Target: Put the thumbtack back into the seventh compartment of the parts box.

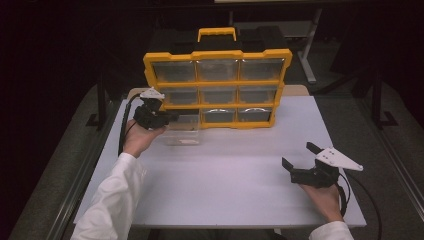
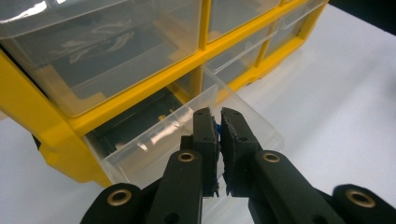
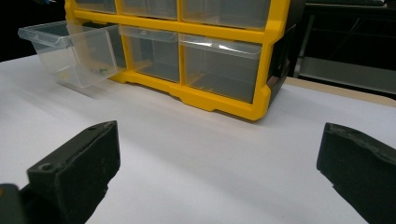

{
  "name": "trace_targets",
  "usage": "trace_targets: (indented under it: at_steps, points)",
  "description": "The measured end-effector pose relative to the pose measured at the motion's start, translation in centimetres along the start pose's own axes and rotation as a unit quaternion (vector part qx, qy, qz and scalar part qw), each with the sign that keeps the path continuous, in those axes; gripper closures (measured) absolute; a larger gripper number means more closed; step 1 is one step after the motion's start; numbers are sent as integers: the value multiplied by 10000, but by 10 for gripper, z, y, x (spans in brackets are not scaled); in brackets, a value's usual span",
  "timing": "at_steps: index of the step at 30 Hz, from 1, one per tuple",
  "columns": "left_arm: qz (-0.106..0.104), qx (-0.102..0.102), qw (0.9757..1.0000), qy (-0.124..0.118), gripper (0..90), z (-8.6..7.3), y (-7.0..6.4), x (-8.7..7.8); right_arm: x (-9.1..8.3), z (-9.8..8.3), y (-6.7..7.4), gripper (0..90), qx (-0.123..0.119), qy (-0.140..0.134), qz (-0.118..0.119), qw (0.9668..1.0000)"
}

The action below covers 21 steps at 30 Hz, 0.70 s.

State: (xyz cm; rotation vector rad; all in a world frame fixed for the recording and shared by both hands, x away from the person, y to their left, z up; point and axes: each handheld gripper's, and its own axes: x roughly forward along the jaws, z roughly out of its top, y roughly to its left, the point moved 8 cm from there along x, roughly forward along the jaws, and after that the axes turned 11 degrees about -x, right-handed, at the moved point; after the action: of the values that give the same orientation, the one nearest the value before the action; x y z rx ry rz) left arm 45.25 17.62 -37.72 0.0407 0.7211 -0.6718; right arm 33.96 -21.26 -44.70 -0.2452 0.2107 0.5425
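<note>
We have the left gripper (image 2: 214, 122) closed on the front lip of a clear plastic drawer (image 2: 187, 135), which sits pulled out of the bottom-left slot of the yellow parts organizer (image 1: 218, 55). In the high view that drawer (image 1: 182, 131) lies left of centre, just below the cabinet's lower row. A pinch on the lip probably serves best, since it is the one thin edge the jaws can take. Something small and blue shows between the pads; we cannot tell what it is. A few small parts lie on the drawer's floor in the right gripper view (image 3: 99, 70). Our right gripper (image 1: 300, 159) rests at lower right, jaws wide apart and empty, well clear. The white table (image 1: 225, 170) between both hands gives broad open room; its front edge is near our sleeves.
</note>
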Motion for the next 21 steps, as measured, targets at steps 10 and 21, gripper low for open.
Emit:
trace_targets:
  at_steps: [10,21]
  points:
    - [41,-76,9999,82,851,-2,6,8,0,-1,0,0,-2,20,12,10000]
    - [79,-57,9996,249,849,-6,7,19,-1,1,2,0,-21,-15,35,10000]
